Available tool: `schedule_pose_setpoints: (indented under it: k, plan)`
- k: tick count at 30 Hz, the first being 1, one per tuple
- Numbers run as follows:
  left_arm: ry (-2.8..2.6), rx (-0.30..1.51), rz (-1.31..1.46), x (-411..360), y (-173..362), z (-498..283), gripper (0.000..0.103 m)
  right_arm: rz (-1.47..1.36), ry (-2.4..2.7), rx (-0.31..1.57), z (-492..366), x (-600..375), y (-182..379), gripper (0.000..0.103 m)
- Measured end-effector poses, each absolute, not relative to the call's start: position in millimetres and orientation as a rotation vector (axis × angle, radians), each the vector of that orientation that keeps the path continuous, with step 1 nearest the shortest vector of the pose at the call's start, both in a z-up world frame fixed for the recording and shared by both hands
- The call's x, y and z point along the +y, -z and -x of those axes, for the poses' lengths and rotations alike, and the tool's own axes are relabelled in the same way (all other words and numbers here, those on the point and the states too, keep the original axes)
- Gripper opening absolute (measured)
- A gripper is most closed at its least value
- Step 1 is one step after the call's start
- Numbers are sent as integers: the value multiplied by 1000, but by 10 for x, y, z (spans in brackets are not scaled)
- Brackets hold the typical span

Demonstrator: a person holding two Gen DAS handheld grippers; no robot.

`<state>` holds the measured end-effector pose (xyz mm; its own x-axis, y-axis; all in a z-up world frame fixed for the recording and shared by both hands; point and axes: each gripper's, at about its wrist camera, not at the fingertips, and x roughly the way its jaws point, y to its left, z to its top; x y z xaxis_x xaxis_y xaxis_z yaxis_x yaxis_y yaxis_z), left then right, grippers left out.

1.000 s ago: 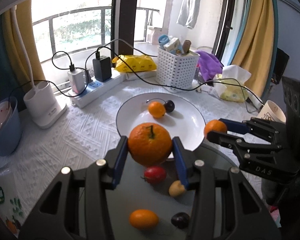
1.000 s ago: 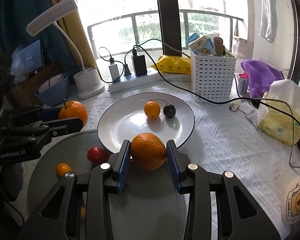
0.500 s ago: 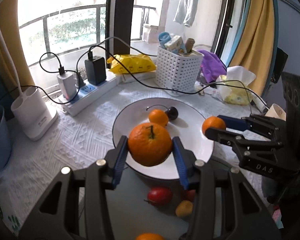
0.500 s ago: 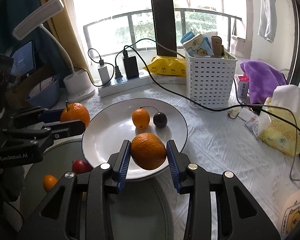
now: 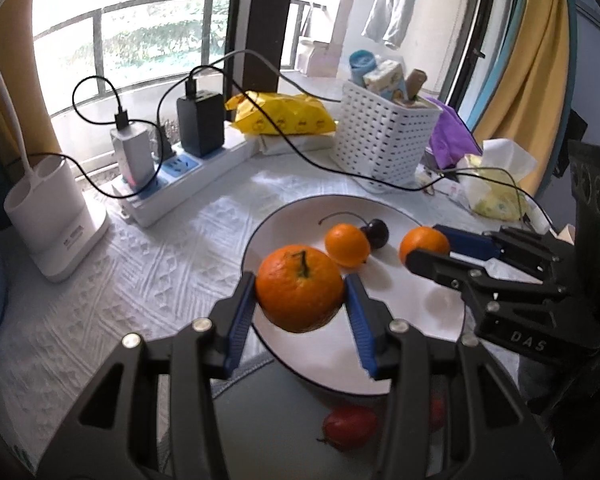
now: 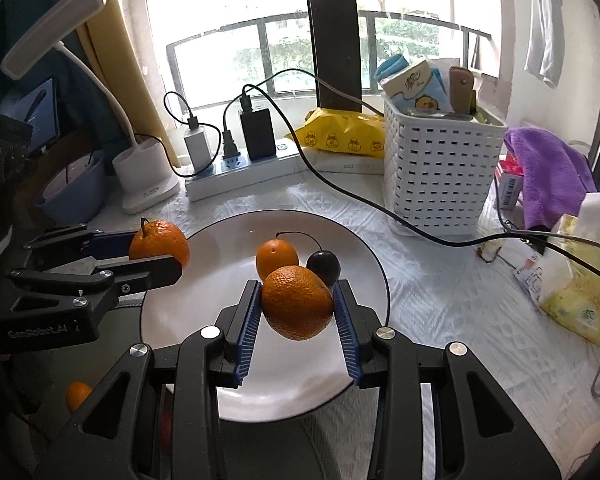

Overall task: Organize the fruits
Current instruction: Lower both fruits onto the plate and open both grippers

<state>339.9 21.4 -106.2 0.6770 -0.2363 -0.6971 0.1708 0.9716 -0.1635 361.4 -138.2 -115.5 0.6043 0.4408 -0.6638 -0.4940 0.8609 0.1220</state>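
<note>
While my left gripper [image 5: 300,292] clamps a round stemmed orange [image 5: 299,287] between its blue ribbed pads, my right gripper [image 6: 296,300] squeezes a second, stemless dimpled orange [image 6: 297,302]. Both fruits hang over the white round plate with a dark rim [image 6: 220,380], where a small smooth orange citrus [image 6: 277,258] and a dark cherry with a long stem [image 6: 324,267] already lie touching. In the left wrist view my right tool reads "DAS"; in the right wrist view my left tool reads "GenRobot.AI". A red fruit [image 5: 350,426] lies on the grey round mat [image 5: 268,420] just beside the plate.
</note>
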Motion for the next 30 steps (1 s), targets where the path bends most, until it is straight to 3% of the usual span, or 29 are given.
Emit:
schedule_pose_setpoints:
  k: [15,30]
  plan:
    - [225,841,97,217,1197,-3521,47,64,-514,781,-3783,-1366,1228,40]
    - [211,789,71,213,981,-3353,52,67,-513,741,-3655,-1386,1047,41]
